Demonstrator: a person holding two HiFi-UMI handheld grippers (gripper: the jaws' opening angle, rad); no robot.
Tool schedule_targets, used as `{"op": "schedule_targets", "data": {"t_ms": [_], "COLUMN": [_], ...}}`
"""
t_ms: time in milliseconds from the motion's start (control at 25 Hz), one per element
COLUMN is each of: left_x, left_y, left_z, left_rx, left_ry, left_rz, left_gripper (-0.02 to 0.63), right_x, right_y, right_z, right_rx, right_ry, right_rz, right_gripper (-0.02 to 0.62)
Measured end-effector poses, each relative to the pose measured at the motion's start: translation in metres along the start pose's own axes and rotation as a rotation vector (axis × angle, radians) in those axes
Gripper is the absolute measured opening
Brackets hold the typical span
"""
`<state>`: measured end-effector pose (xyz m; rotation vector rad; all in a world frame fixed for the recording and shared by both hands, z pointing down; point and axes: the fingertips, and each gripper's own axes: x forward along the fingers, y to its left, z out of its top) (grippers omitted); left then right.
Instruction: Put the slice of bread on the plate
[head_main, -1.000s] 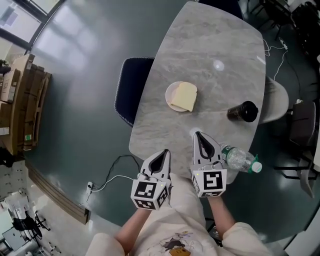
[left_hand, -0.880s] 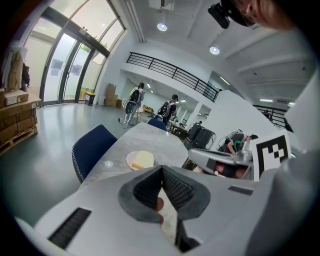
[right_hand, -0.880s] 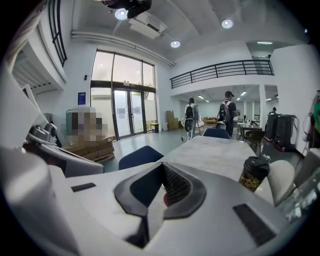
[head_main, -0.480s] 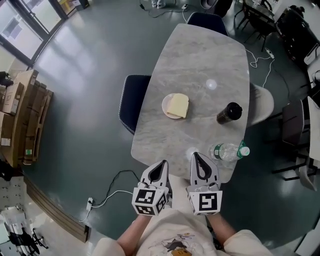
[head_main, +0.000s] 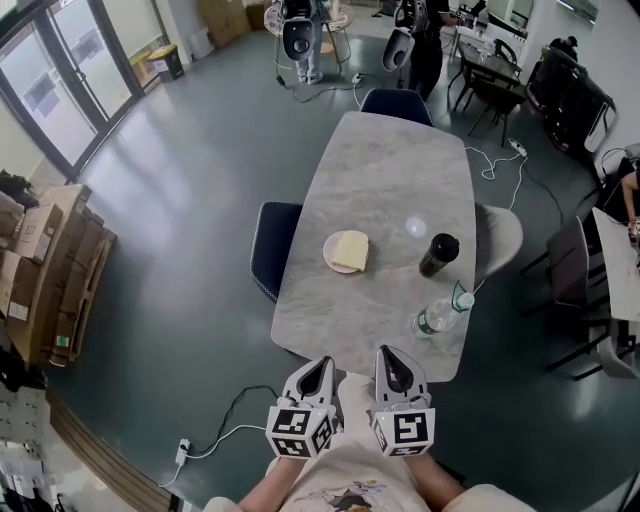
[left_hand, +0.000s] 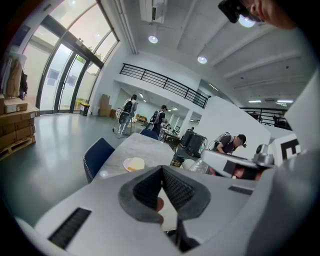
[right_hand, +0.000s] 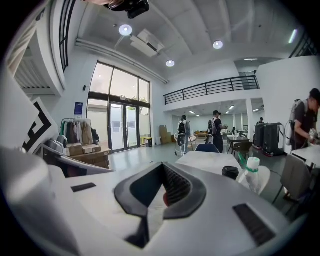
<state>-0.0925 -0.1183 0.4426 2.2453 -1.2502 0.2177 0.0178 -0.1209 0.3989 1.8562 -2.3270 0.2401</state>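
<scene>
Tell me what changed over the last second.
The left gripper and right gripper drew back off the near edge of the table, both shut and empty throughout. The bread stayed on its plate; the cup and bottle kept their places.

The near stretch of the tabletop (head_main: 330, 312) is bare from its near edge up to the plate (head_main: 329, 258), leaving an open lane on the left half. On the right half a water bottle (head_main: 438, 314) stands near the near corner, with a dark lidded cup (head_main: 437, 255) beyond it. A dark blue chair (head_main: 266, 248) crowds the tabletop's left edge beside the plate.
</scene>
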Motion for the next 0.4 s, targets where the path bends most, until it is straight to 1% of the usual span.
{"op": "schedule_targets", "data": {"t_ms": [200, 400], "left_x": [-0.021, -0.05], "left_y": [-0.018, -0.029], "left_z": [-0.014, -0.031], "left_rx": [0.011, 0.002], "left_ry": [-0.008, 0.014], "left_rz": [-0.016, -0.016], "left_gripper": [0.011, 0.011], "right_x": [-0.028, -0.061], "right_y": [0.004, 0.013], "right_z": [-0.001, -0.014], "right_rx": [0.0, 0.033], "right_ry": [-0.025, 0.014], "right_rz": [-0.009, -0.024], "right_gripper": [0.005, 0.005]}}
